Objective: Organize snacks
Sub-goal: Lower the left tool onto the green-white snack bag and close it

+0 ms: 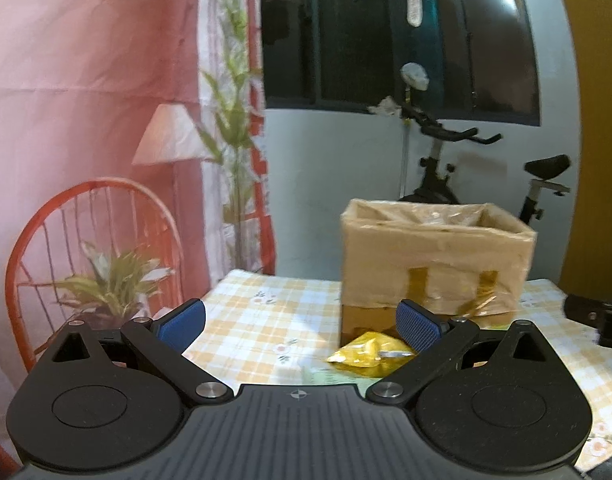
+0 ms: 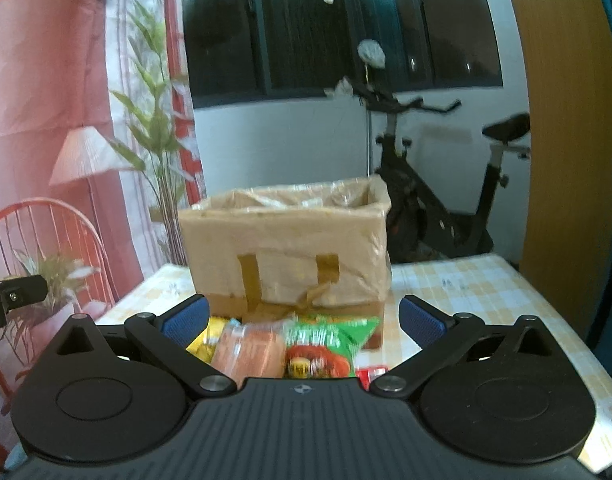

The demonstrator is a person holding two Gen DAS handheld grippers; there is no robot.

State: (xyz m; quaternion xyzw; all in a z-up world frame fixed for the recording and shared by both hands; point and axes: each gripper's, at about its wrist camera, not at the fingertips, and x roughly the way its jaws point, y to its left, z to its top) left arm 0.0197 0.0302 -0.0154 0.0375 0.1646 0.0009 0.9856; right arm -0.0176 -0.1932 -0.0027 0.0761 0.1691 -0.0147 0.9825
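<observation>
Left gripper (image 1: 299, 326): fingers spread wide, nothing between them; yellow packet (image 1: 368, 354) at its 1 o'clock, on the checked tablecloth (image 1: 257, 320)
Right gripper (image 2: 303, 320): fingers wide apart, empty; orange packet (image 2: 247, 350), green packet (image 2: 328, 346) just ahead at 12 o'clock
Cardboard box (image 2: 285, 248): open-topped, behind the packets

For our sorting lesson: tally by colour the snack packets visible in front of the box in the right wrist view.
Yellow packet: 1
Orange packet: 1
Green packet: 1
Red packet: 1, mostly hidden
Total: 4
</observation>
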